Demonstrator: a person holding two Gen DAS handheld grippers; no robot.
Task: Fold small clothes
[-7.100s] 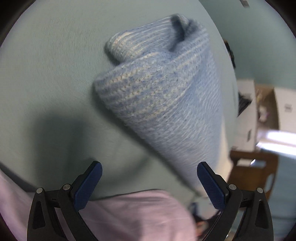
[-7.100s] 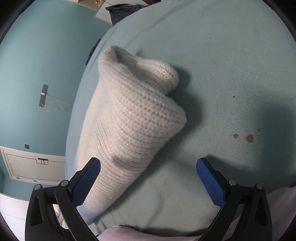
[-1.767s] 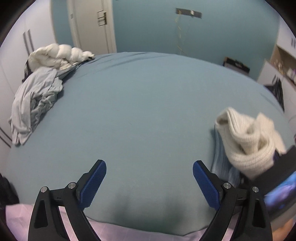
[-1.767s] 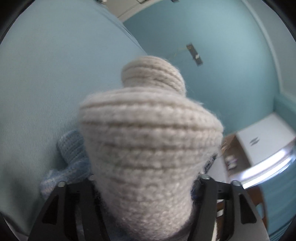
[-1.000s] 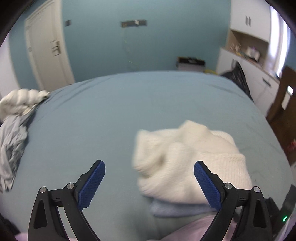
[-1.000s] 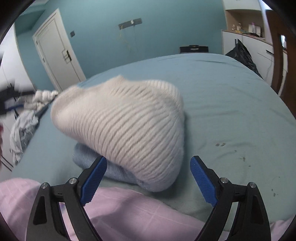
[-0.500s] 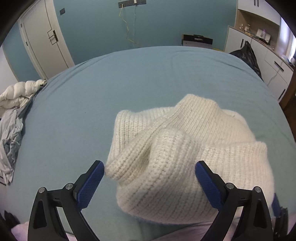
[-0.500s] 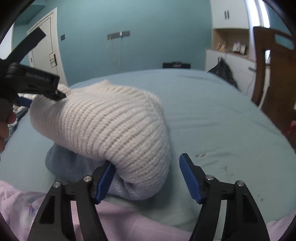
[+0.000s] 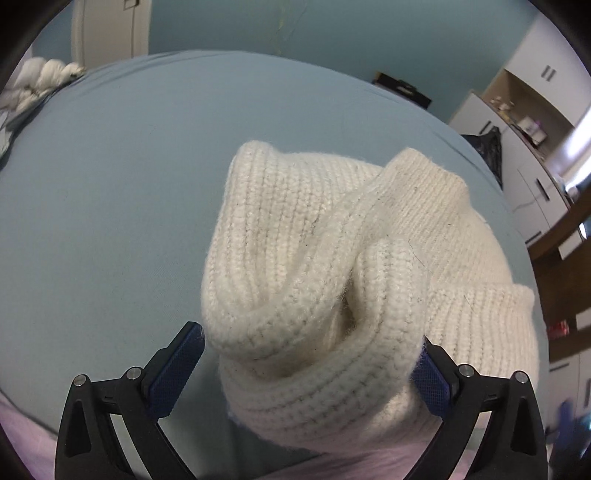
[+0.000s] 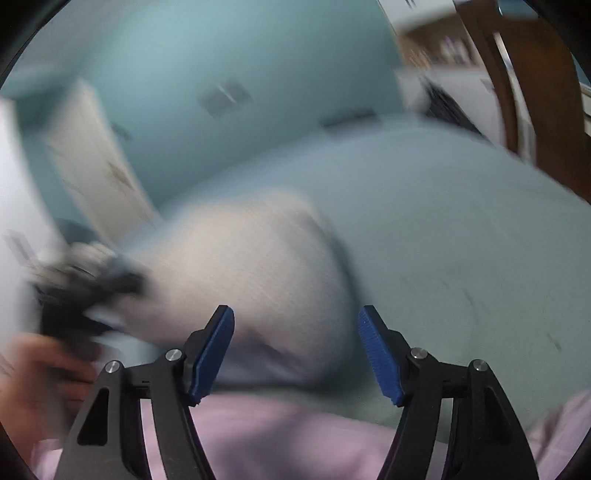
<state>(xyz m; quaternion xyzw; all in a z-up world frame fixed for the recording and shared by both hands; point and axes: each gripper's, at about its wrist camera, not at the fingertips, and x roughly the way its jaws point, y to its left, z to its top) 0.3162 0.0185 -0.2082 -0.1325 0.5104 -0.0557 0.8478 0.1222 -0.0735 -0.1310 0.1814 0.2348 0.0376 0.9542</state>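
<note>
Sweater (image 9: 332,258): white knit, bunched on bed (image 9: 110,184), fold unfinished; left gripper (image 9: 306,362) wide, straddling it, not clamped; right gripper (image 10: 295,350) part-open, empty

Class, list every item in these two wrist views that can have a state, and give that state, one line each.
Cream knitted garment: bunched and twisted, not folded flat, lying on the bed.
Light blue bedsheet: spread smooth.
Left gripper: open, fingers either side of the knit's near end.
Right gripper: open, holding nothing; view blurred.
White door: shut.
</note>
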